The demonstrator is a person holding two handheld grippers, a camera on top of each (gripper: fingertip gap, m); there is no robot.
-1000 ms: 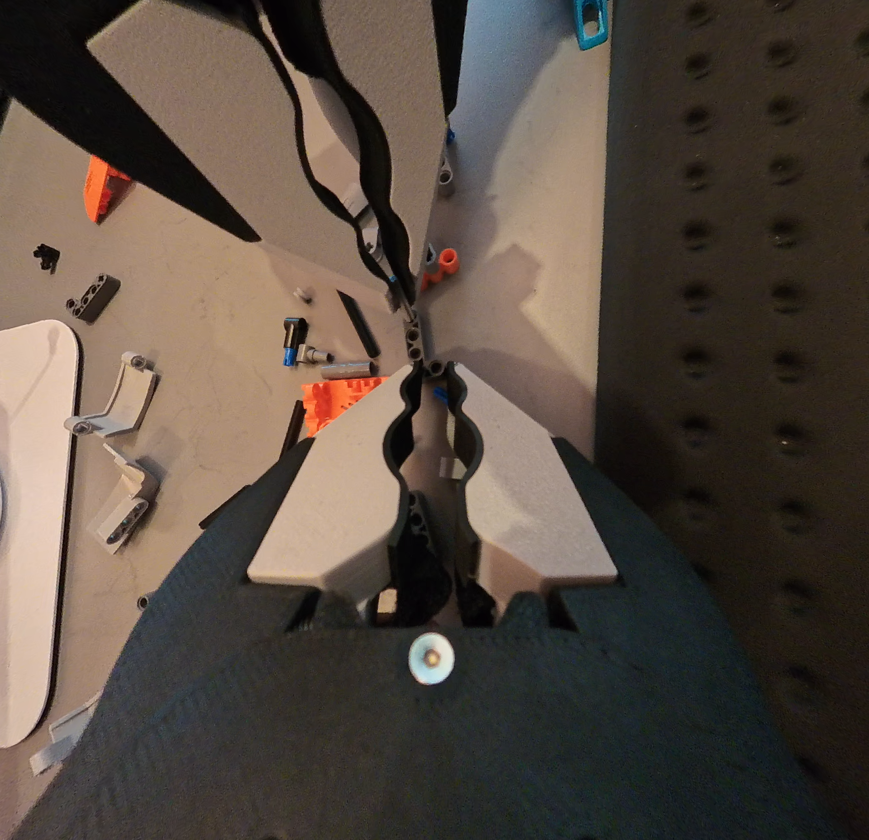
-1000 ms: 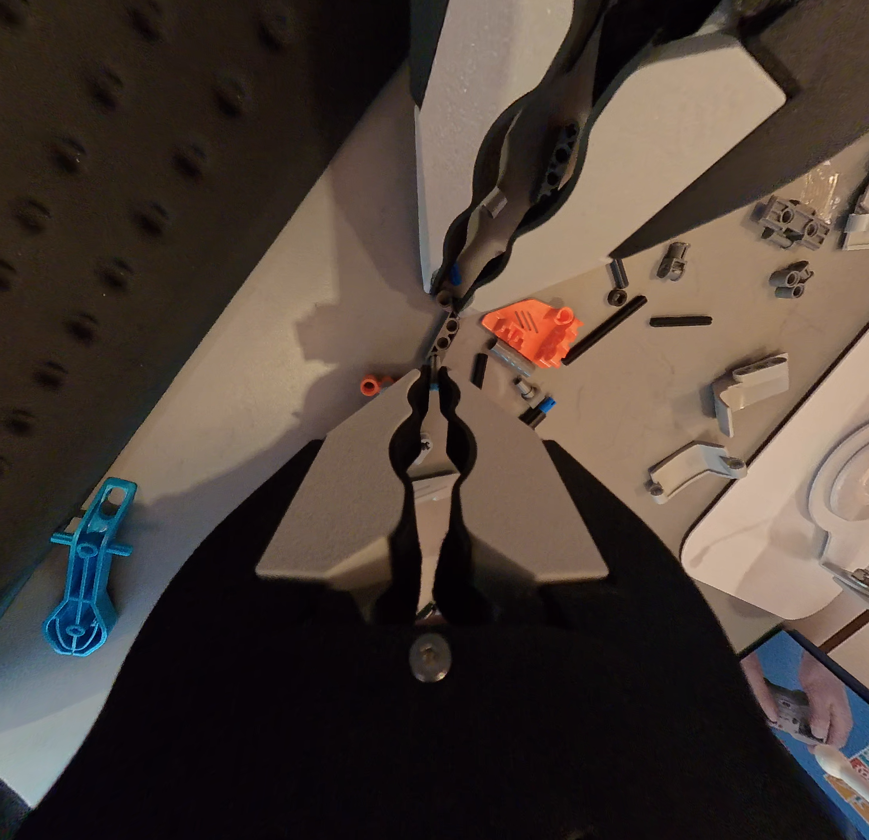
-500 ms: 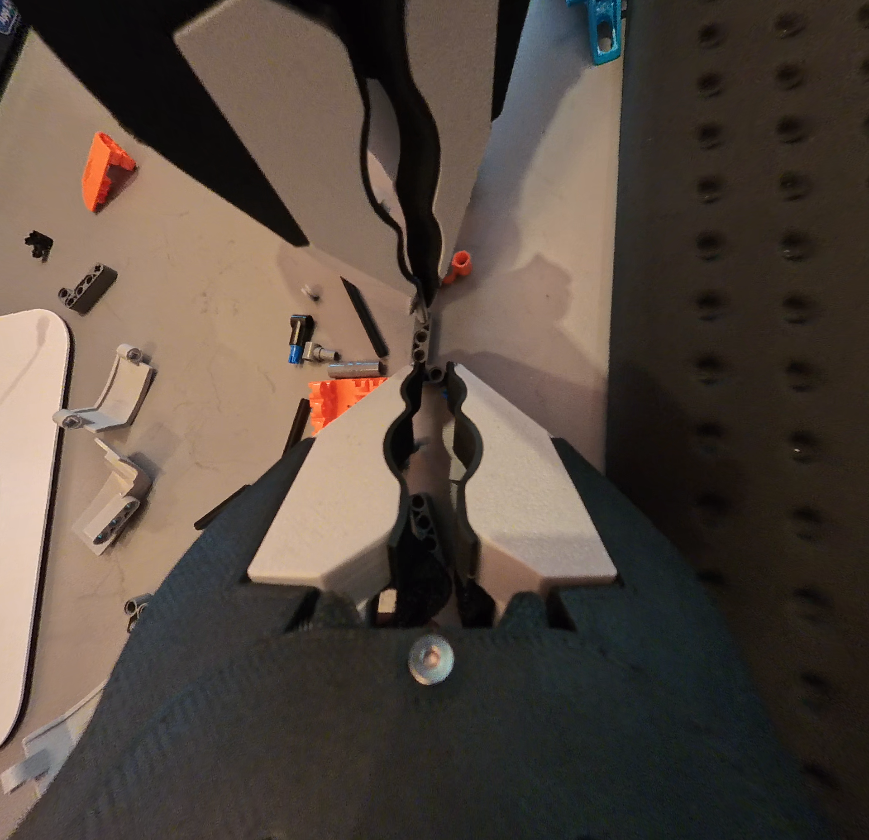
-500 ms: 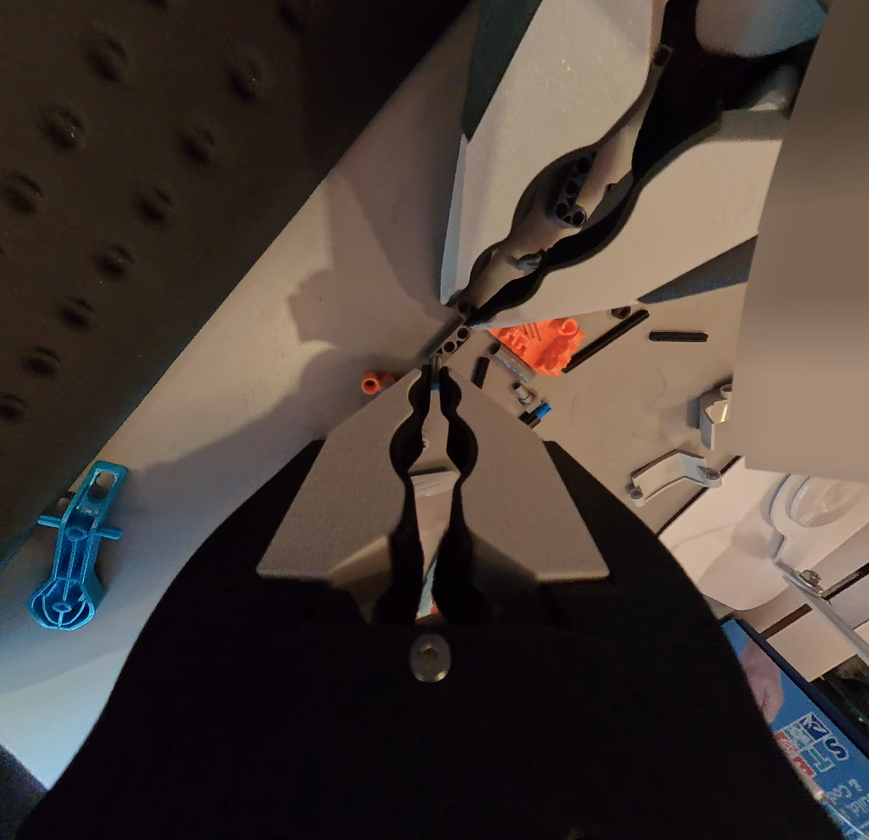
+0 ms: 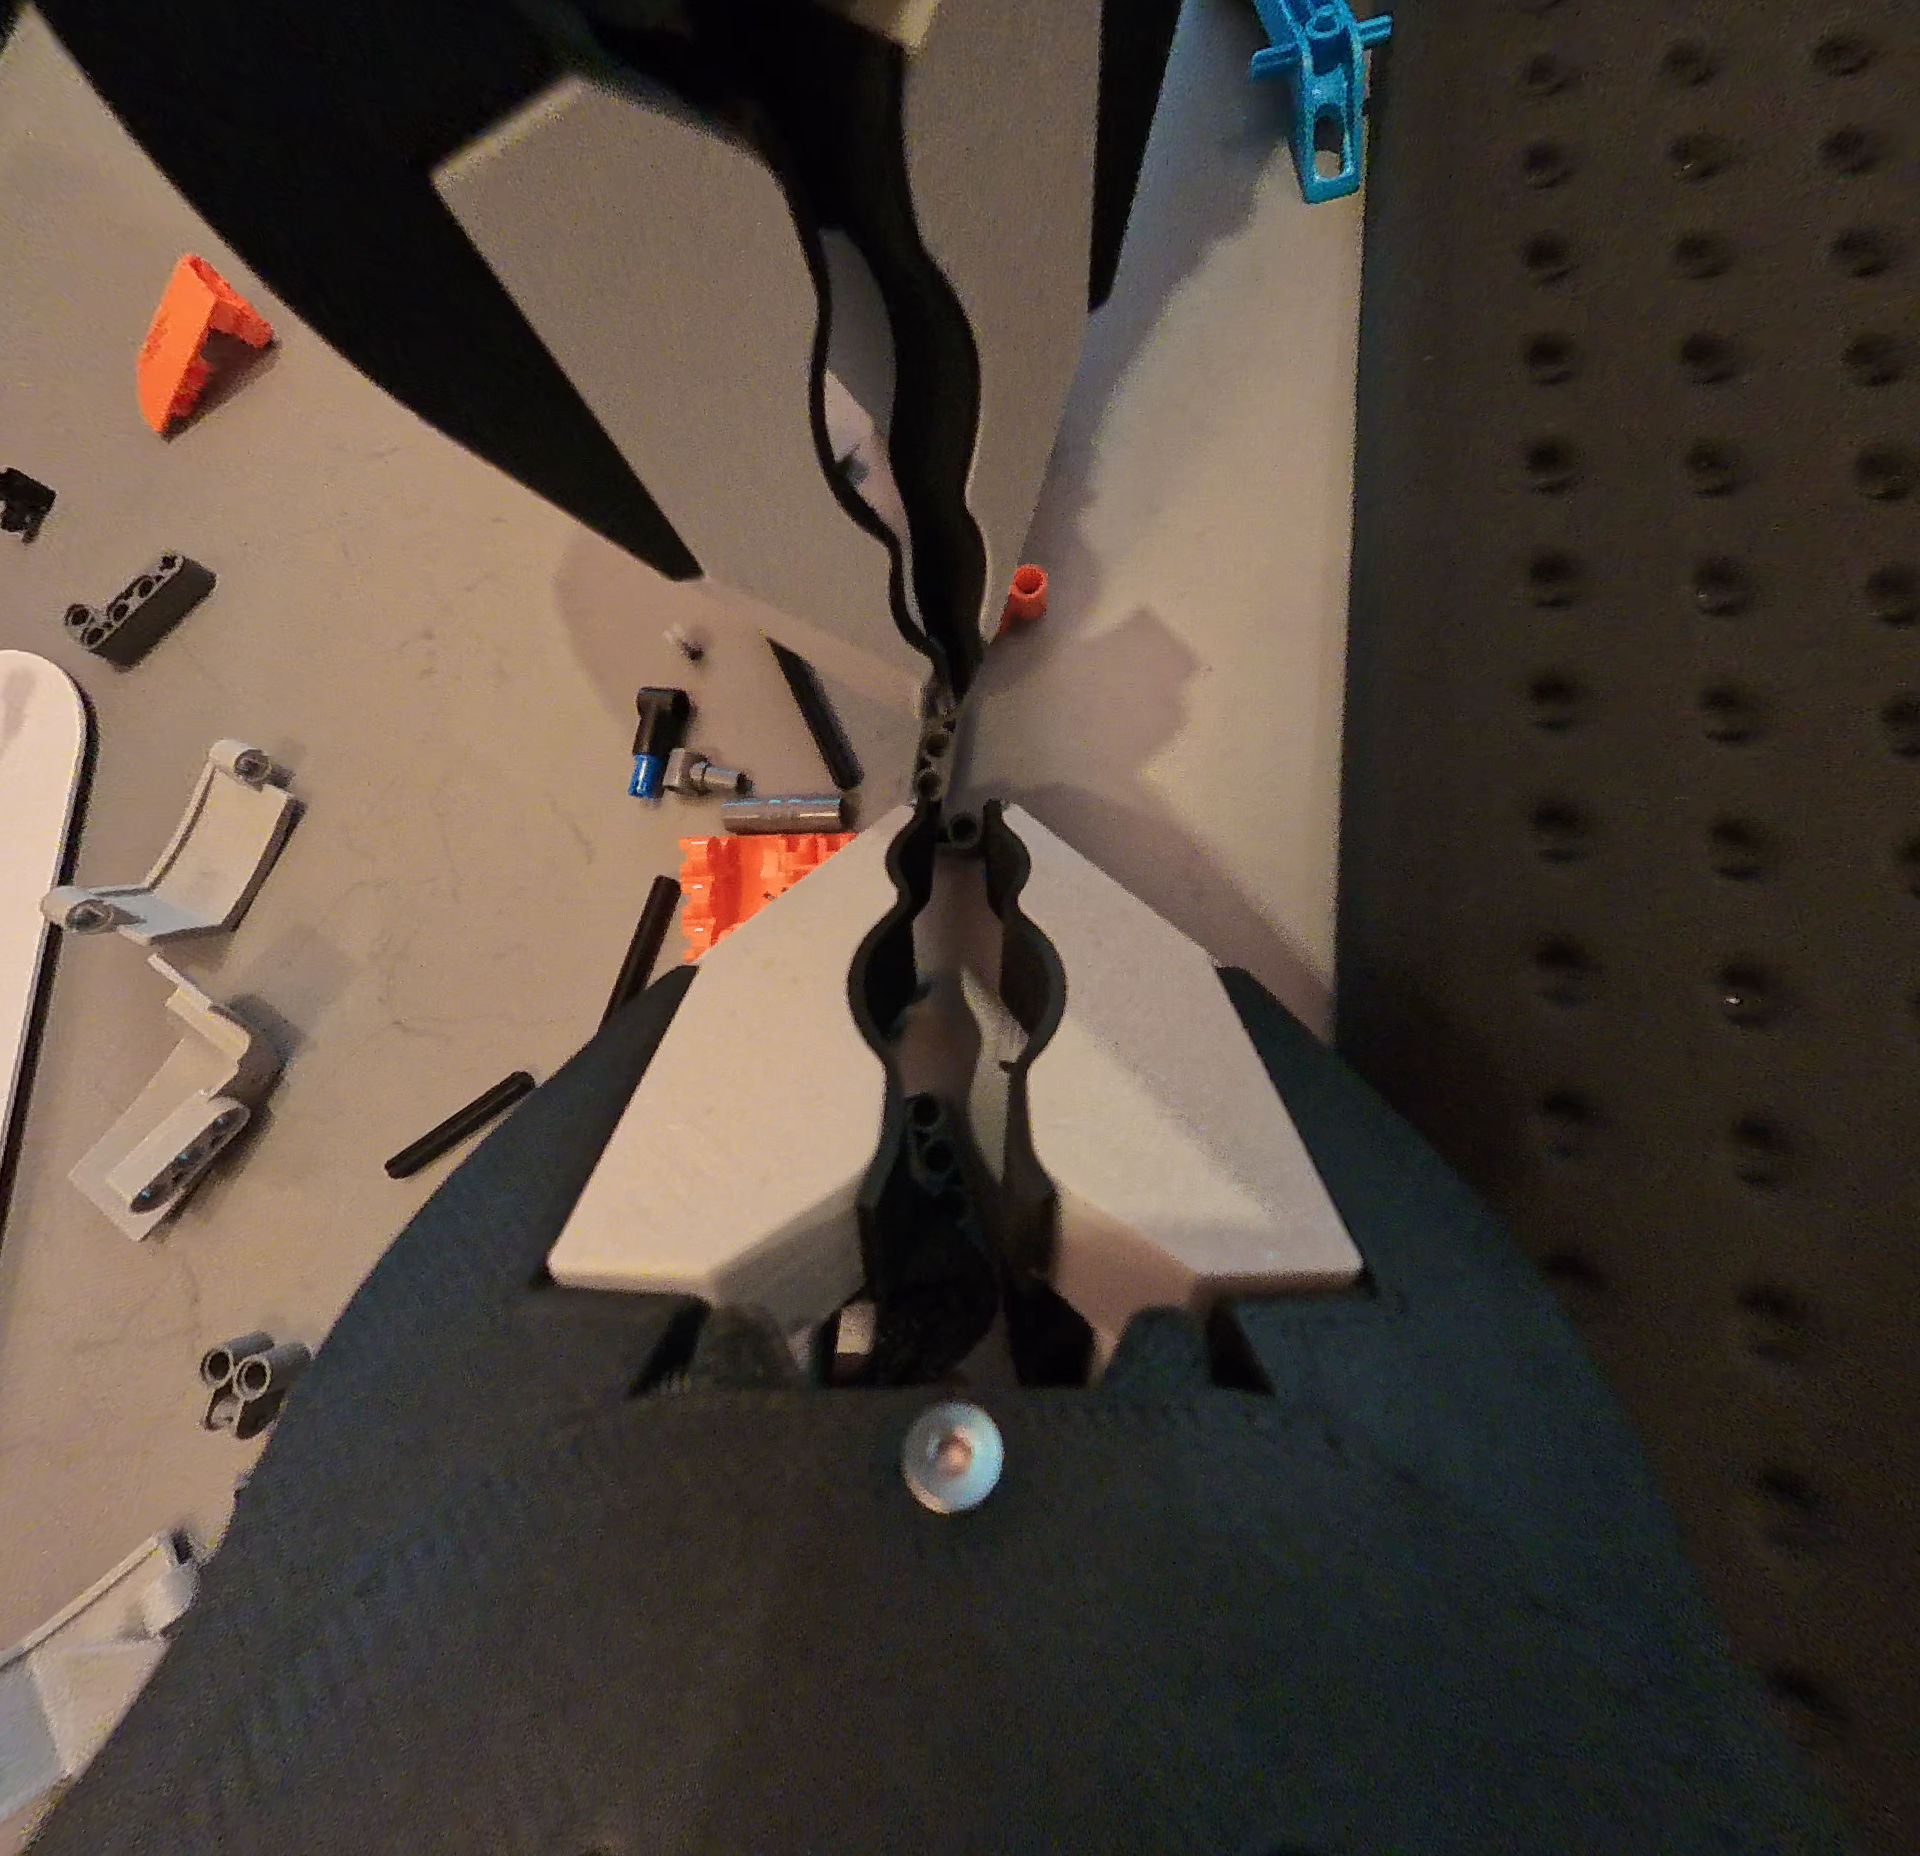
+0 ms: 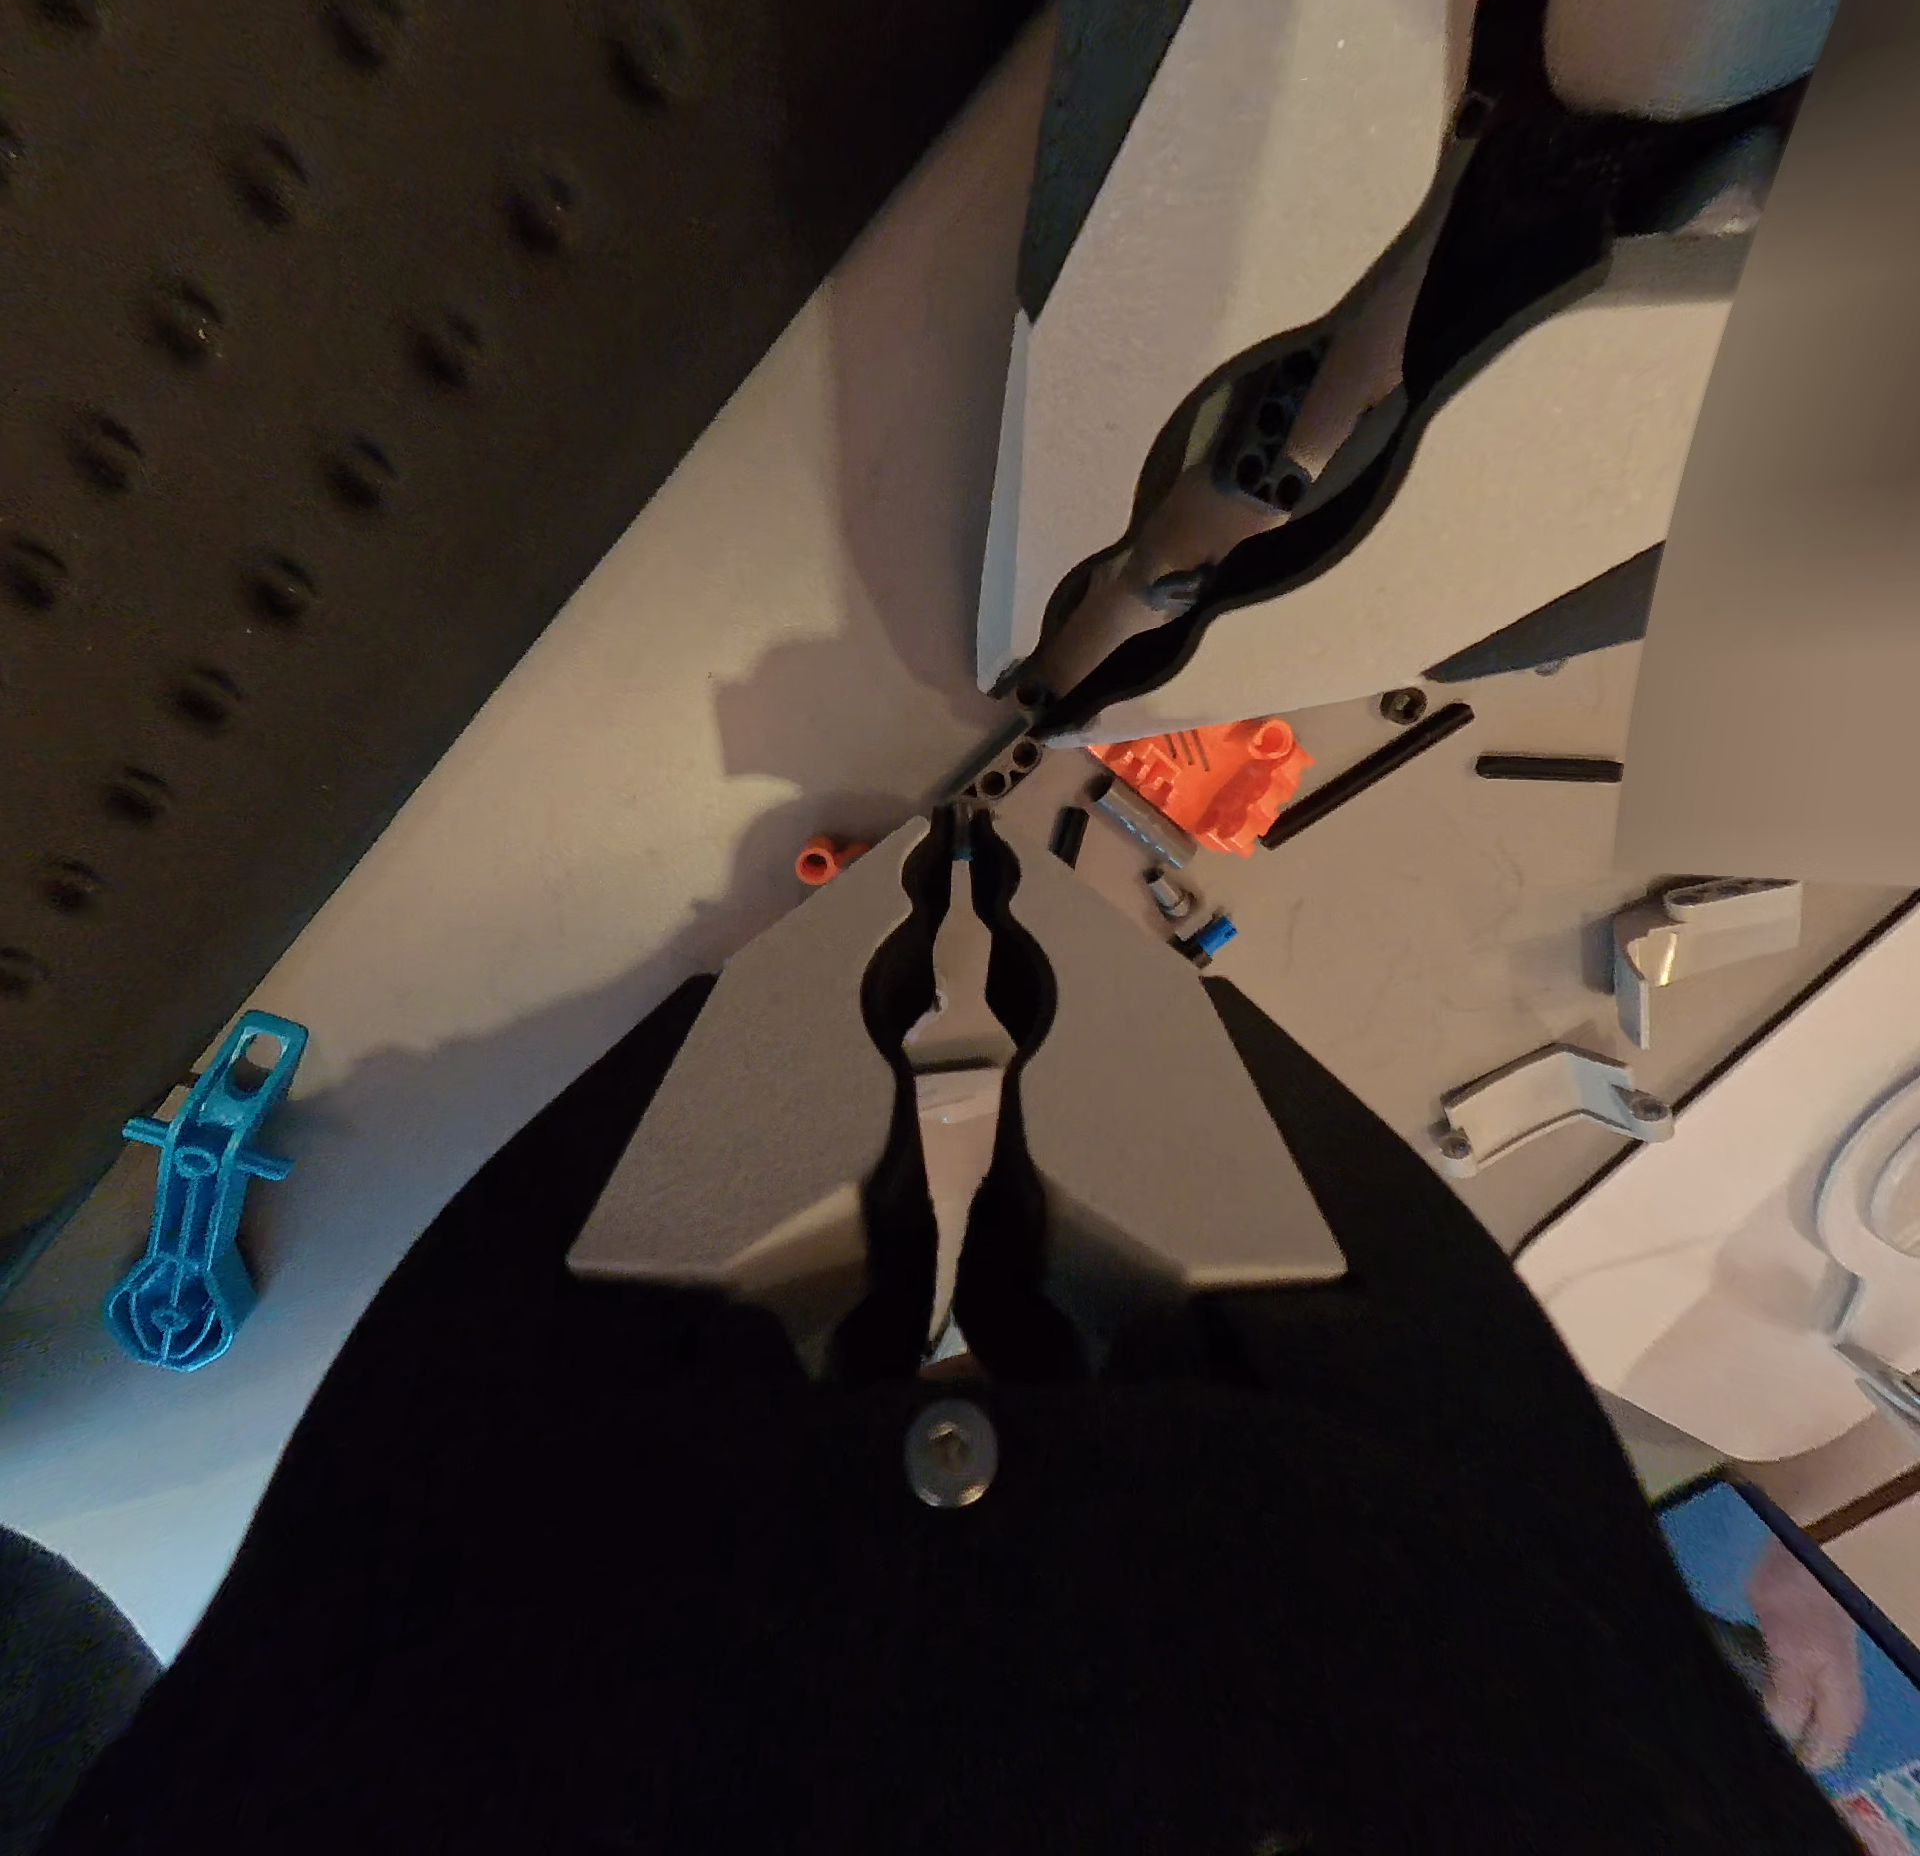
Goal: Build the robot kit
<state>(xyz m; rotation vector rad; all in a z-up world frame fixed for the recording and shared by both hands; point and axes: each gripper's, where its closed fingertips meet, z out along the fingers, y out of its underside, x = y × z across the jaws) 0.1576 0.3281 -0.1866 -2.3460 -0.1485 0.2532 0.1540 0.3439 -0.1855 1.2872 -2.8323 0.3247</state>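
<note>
- A small dark grey beam with round holes (image 5: 938, 741) hung above the table (image 5: 436, 663), caught between the two grippers, which met tip to tip.
- The left gripper (image 5: 951, 830) had its jaws drawn narrow, pinching the beam's near end at the very tips; a second, black holed piece (image 5: 928, 1141) sat deeper in the gap between its fingers.
- The right gripper (image 6: 958, 832) was likewise nearly closed, its tips clamped on a thin dark part with a blue band, which met the beam's other end; whether that part was joined to the beam I could not tell.
- In the right wrist view the beam (image 6: 1003, 752) ran slantwise from the left gripper's tips to the right gripper's.
- Just beside the tips on the table lay an orange peg (image 5: 1025, 596), toward the edge where the dark studded panel (image 5: 1662, 663) rose.
- On the other side lay an orange ribbed block (image 5: 748, 871), partly hidden by a left finger, a grey pin (image 5: 781, 811), a black-and-blue connector (image 5: 652, 731) and black rods (image 5: 457, 1126).
- Farther toward the table's left edge lay light grey curved panels (image 5: 197, 850), a dark angled beam (image 5: 140, 611), an orange wedge (image 5: 192, 341) and a white board (image 5: 36, 871).
- A blue lever-shaped tool (image 6: 197, 1198) lay well apart against the studded panel.
</note>
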